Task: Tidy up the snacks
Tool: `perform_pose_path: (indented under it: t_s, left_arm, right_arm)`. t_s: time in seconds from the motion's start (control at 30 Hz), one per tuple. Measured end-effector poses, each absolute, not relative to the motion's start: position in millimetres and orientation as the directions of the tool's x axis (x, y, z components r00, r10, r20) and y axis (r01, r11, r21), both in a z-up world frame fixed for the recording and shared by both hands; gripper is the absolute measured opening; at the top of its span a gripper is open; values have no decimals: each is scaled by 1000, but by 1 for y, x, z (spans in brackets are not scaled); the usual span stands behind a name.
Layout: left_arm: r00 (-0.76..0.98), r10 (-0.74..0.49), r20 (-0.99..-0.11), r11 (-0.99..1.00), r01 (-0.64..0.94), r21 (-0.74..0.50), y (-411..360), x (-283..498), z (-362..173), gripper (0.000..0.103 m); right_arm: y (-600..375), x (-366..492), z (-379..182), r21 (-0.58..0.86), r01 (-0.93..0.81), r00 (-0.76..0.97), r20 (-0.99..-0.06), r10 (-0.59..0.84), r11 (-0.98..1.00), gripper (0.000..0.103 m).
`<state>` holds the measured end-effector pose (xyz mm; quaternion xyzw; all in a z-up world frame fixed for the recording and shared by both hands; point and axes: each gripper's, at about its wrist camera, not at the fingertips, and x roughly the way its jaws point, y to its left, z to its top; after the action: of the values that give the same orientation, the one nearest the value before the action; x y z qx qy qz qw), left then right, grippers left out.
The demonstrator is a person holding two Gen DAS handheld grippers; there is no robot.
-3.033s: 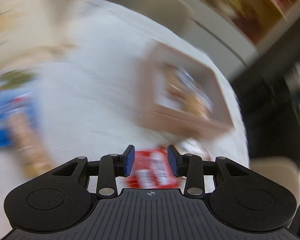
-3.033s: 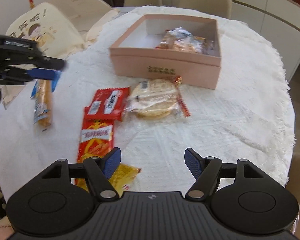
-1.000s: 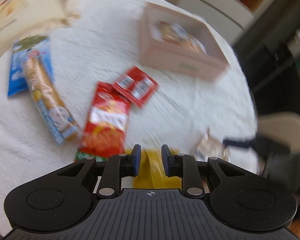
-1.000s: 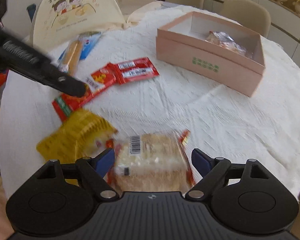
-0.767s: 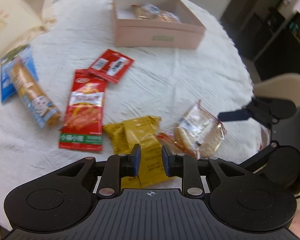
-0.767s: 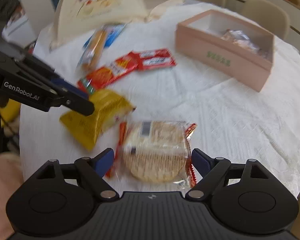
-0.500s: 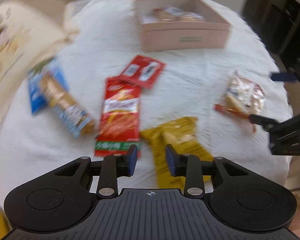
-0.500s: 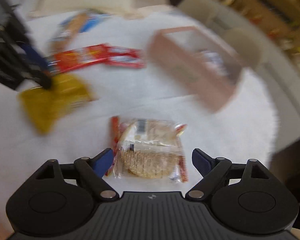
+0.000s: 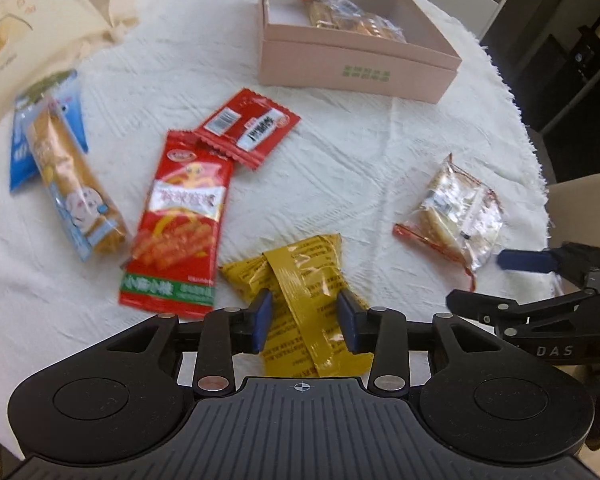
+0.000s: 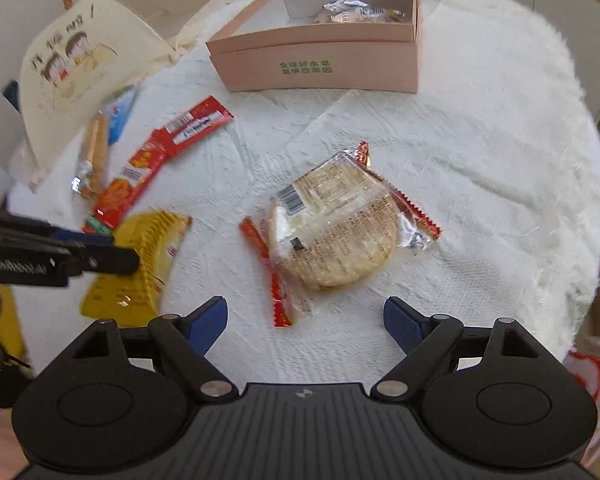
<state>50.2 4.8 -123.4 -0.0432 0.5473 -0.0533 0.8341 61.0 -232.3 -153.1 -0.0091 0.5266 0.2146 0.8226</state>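
Your left gripper (image 9: pixel 305 320) hangs low at the near edge of the round table covered in a white textured cloth (image 9: pixel 340 160), its blue pads apart on either side of a crinkled yellow foil snack packet (image 9: pixel 300 276) — whether the pads touch the foil is hard to tell. Your right gripper (image 10: pixel 305 320) has its fingers spread wide, holding nothing. Just beyond it lies a clear-wrapped round rice cracker with red crimped ends (image 10: pixel 336 232).

To the left of the yellow packet lies a long red snack bag with a green end (image 9: pixel 180 224), its far end overlapped by a small red sachet (image 9: pixel 248 128). Further left lies a clear-wrapped golden bread stick (image 9: pixel 72 184) on a blue packet (image 9: pixel 20 156).

At the far side sits the open pink cardboard box (image 9: pixel 356 68) — a few clear-wrapped snacks (image 9: pixel 348 14) lie inside it.
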Motion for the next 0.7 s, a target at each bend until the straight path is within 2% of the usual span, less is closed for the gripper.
perform_pose_path:
  t_s: [0.07, 0.1, 0.13, 0.2, 0.27, 0.3, 0.4, 0.47, 0.57, 0.63, 0.7]
  left_arm:
    - [414, -104, -904, 995, 44, -94, 6, 50, -123, 42]
    - [425, -76, -902, 997, 44, -63, 7, 49, -123, 53]
    - [434, -46, -900, 999, 41, -31, 10, 48, -123, 70]
    - [443, 24, -896, 999, 15, 34, 20, 48, -126, 80]
    - [449, 44, -893, 999, -35, 31, 35, 46, -126, 72]
    - [441, -3, -897, 997, -68, -36, 45, 45, -126, 68]
    - [420, -208, -883, 942, -157, -296, 62, 42, -126, 67]
    - [401, -269, -876, 917, -170, -360, 55, 42, -128, 67]
    - [336, -277, -900, 924, -163, -345, 33, 53, -140, 68]
    - [321, -255, -912, 940, -140, -312, 18, 63, -148, 79]
    - [337, -227, -914, 954, -111, -278, 5, 69, -148, 86]
  right_arm:
    - [-226, 61, -156, 143, -362, 384, -878, 287, 921, 86]
    - [-222, 61, -157, 116, -361, 397, -878, 265, 925, 86]
    - [-221, 61, -157, 98, -363, 406, -879, 252, 927, 86]
    - [-219, 61, -158, 75, -367, 421, -876, 237, 927, 87]
    - [-219, 63, -159, 61, -364, 433, -872, 227, 929, 87]
    - [-220, 64, -159, 63, -360, 438, -870, 228, 931, 87]
    - [-222, 68, -160, 74, -345, 445, -865, 232, 936, 89]
    - [-221, 69, -161, 71, -352, 445, -864, 234, 933, 89]
    - [-221, 67, -162, 61, -374, 446, -863, 238, 925, 90]
    - [-222, 65, -161, 58, -385, 446, -862, 241, 921, 90]
    - [-225, 62, -161, 58, -389, 448, -860, 244, 919, 90]
